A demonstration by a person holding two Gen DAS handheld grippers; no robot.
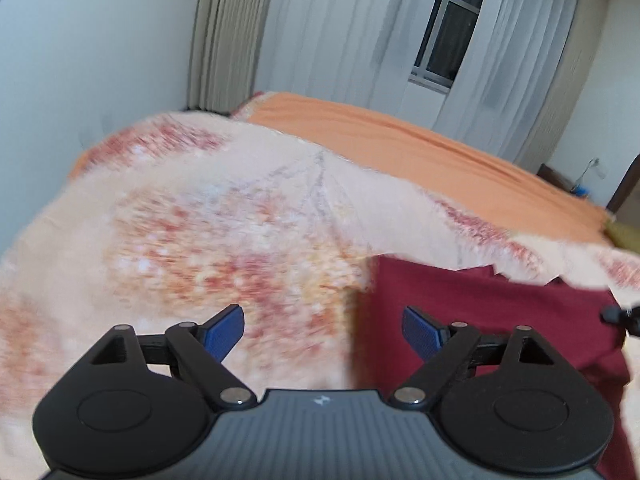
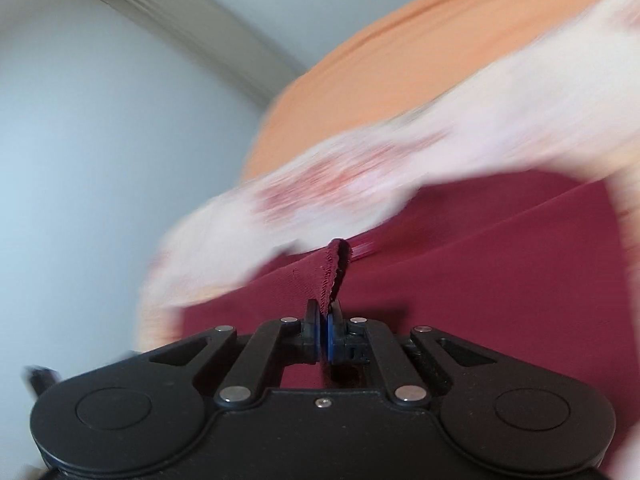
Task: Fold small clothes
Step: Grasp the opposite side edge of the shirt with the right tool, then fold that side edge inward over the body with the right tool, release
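Right tongs (image 2: 324, 330) pressed together, pinching hemmed edge of maroon garment (image 2: 460, 280), fabric drawn up into ridge ahead of pads. Left tongs (image 1: 323, 334) spread wide, nothing between fingers, poised over garment's left border where it met floral blanket (image 1: 192, 220). Garment lay flat on blanket, on bed with orange sheet (image 1: 420, 144). Step judged: carrying pinched edge across for fold. Next move called for left tongs to grip matching edge. Both tongs angled downward; views blurred.

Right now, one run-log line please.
left gripper open, empty | right gripper shut on dark red cloth garment hem | floral blanket underneath
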